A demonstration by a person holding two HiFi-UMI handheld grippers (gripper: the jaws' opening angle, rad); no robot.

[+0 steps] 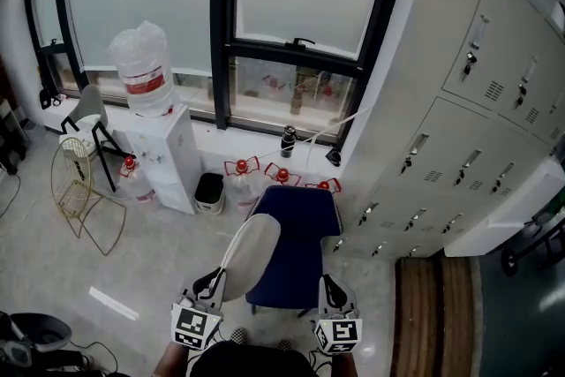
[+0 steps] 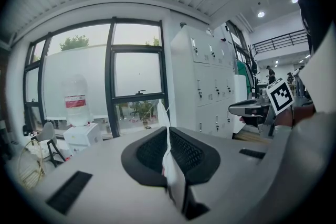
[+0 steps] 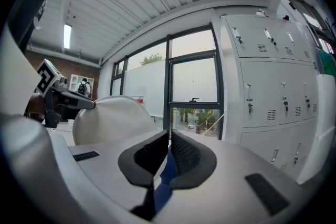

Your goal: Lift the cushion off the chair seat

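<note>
Beneath the window [image 1: 300, 4], beside the lockers [image 1: 477, 110], the blue chair [image 1: 300, 247] stands on a grey floor. My left gripper [image 2: 168, 136] is clamped on the thin rim of the white cushion [image 1: 251, 250]. The cushion stands on edge over the seat's left side, apparently lifted off it; I judge an edge grip lets it hang free. My right gripper [image 3: 169, 144] has its jaws together on nothing I can make out, with only chair blue showing through the slit, so it looks spare.
</note>
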